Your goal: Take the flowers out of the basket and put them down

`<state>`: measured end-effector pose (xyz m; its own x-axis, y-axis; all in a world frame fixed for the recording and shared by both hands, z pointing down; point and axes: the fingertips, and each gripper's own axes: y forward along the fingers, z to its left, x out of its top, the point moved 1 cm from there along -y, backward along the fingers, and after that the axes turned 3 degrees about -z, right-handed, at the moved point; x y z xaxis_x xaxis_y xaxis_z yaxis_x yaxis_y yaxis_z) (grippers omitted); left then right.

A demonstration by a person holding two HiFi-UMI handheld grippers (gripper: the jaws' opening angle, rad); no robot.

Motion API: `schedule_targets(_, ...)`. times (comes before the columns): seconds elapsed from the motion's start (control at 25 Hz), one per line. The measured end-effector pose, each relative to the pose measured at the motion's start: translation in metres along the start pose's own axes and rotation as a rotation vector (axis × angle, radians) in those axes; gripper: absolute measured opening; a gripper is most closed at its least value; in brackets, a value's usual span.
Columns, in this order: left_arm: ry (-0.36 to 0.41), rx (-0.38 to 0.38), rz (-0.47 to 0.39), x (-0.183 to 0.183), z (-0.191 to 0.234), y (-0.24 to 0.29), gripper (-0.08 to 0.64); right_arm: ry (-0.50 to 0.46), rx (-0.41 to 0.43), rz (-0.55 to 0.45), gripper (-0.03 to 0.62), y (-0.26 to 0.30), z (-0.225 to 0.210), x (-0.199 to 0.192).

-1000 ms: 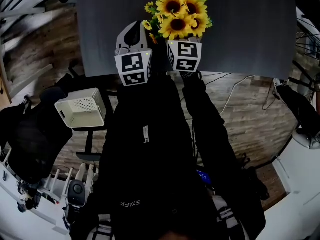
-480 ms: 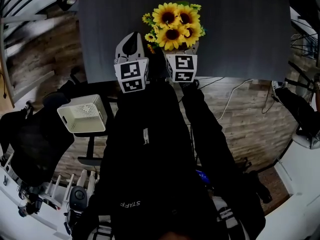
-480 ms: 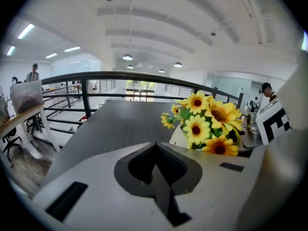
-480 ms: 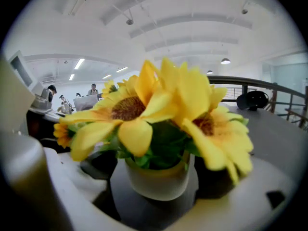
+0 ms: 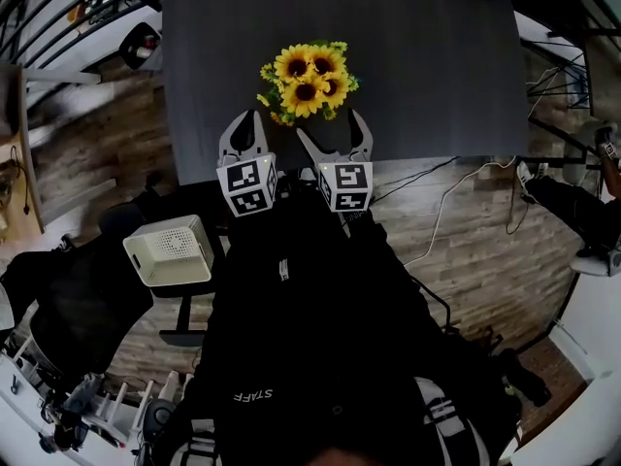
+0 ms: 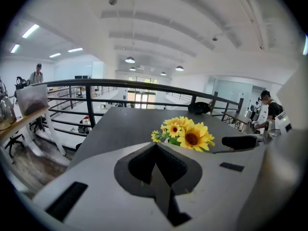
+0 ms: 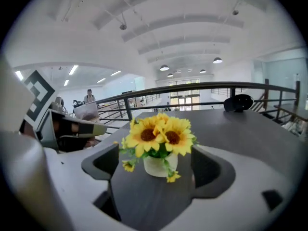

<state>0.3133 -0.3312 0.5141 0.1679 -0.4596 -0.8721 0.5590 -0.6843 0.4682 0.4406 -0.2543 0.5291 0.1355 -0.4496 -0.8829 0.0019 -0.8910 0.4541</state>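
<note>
A bunch of yellow sunflowers in a small white pot stands upright on the dark grey table, near its front edge. My right gripper is open just short of the pot, one jaw to each side, touching nothing. In the right gripper view the sunflowers sit centred ahead of the right gripper. My left gripper is shut and empty, left of the flowers. From the left gripper the sunflowers show to the right.
A white box sits on a stand below the table's front left. Cables trail over the wood floor at right. A black object lies at the table's far edge by a railing. A person stands far off.
The right gripper, earlier tight under the flowers, has opened and drawn back. The flowers now stand free on the table. Both grippers have moved toward the table's front edge.
</note>
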Motion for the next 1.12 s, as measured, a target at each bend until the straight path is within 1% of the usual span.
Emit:
schedule_targets(0.08,-0.009,-0.003,-0.030,0.021,-0.008,-0.012,0.000,0.000,-0.009,-0.041,0.488,-0.012,0.001,0.025)
schedule_targets(0.16,-0.010,-0.016,-0.082,0.050,-0.020,-0.022,0.000,-0.009,-0.010,-0.094,0.486,-0.023,0.002,0.056)
schedule_targets(0.28,0.031,-0.046,-0.159,0.096,-0.040,-0.035,0.000,-0.024,-0.014,-0.181,0.480,-0.039,0.005,0.106)
schedule_targets(0.36,0.035,-0.059,-0.207,0.123,-0.049,-0.049,0.000,-0.029,-0.009,-0.225,0.476,-0.053,0.009,0.136)
schedule_targets(0.44,0.034,-0.068,-0.253,0.147,-0.057,-0.063,0.000,-0.038,-0.007,-0.269,0.454,-0.067,0.015,0.164)
schedule_targets(0.6,0.059,-0.080,-0.316,0.183,-0.069,-0.092,0.000,-0.048,-0.045,-0.332,0.366,-0.097,0.020,0.209)
schedule_targets(0.76,0.037,-0.074,-0.346,0.208,-0.074,-0.111,0.000,-0.056,-0.077,-0.359,0.225,-0.116,0.024,0.240)
schedule_targets(0.8,0.045,-0.079,-0.356,0.215,-0.077,-0.115,0.000,-0.059,-0.076,-0.369,0.203,-0.120,0.027,0.248)
schedule_targets(0.92,0.077,-0.091,-0.375,0.229,-0.083,-0.126,0.000,-0.082,-0.070,-0.408,0.100,-0.134,0.035,0.267)
schedule_targets(0.96,0.078,-0.091,-0.375,0.232,-0.083,-0.130,0.000,-0.087,-0.068,-0.419,0.052,-0.138,0.037,0.272)
schedule_targets(1.04,0.076,-0.091,-0.382,0.243,-0.082,-0.138,0.000,-0.091,-0.058,-0.436,0.020,-0.145,0.042,0.285)
schedule_targets(1.12,0.078,-0.098,-0.406,0.257,-0.080,-0.146,0.000,-0.097,-0.049,-0.453,0.015,-0.150,0.046,0.297)
